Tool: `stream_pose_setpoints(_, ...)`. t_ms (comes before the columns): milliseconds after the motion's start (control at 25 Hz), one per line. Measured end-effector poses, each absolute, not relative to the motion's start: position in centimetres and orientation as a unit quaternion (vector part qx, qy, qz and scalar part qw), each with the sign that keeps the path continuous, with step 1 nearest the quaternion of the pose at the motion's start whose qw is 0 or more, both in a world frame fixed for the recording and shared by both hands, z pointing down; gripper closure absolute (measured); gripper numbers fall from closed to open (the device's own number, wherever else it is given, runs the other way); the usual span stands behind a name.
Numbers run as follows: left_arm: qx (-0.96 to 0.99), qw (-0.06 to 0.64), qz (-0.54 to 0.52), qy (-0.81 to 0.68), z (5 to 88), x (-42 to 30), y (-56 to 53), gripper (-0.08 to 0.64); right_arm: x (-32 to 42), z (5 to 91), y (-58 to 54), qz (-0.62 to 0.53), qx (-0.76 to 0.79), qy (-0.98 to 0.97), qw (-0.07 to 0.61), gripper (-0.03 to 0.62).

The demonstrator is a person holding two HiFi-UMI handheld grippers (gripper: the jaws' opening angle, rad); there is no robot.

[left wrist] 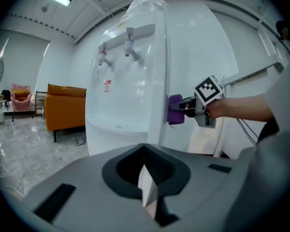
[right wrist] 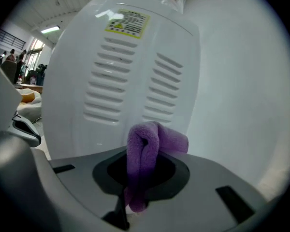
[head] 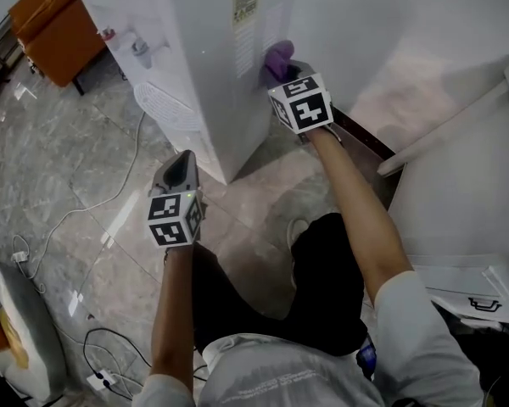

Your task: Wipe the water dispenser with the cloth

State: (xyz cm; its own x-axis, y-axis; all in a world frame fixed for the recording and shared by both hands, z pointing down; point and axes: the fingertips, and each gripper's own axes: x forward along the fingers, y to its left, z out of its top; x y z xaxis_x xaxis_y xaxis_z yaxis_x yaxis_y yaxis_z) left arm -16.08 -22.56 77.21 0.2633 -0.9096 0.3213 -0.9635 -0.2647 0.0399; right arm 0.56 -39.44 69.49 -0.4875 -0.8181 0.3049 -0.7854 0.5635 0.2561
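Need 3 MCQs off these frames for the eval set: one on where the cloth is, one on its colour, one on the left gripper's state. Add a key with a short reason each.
1. Where is the cloth?
A. On the floor
B. Against the water dispenser, at its vented panel
C. Draped over the taps

2. What colour is the cloth?
A. Purple
B. Yellow
C. White

3. How do the left gripper jaws stand?
A. Shut on the cloth
B. Wide apart around a tap
C. Together, nothing between them

Key:
1 B: the right gripper holds the cloth up to the panel, just below the vent slots.
2 A: it reads purple in all three views.
3 C: the left gripper view shows the jaws closed and empty, short of the dispenser.
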Motion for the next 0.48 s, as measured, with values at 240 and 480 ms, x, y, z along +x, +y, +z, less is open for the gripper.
stream_pose_setpoints(240, 0.811, 0.088, 0.117, -0.567, 75.6, -15.8, -21.3, 0.545, -2.9, 69.4, -34.9, -0.056, 0.434, -0.876, 0.204, 0.531)
stream_pose_setpoints(480, 0.814, 0.095, 0.132, -0.558, 76.4, -16.6, -20.1, 0.545, -6.0, 68.6, -31.2, -0.048, 0.402, -0.895, 0.188, 0.531)
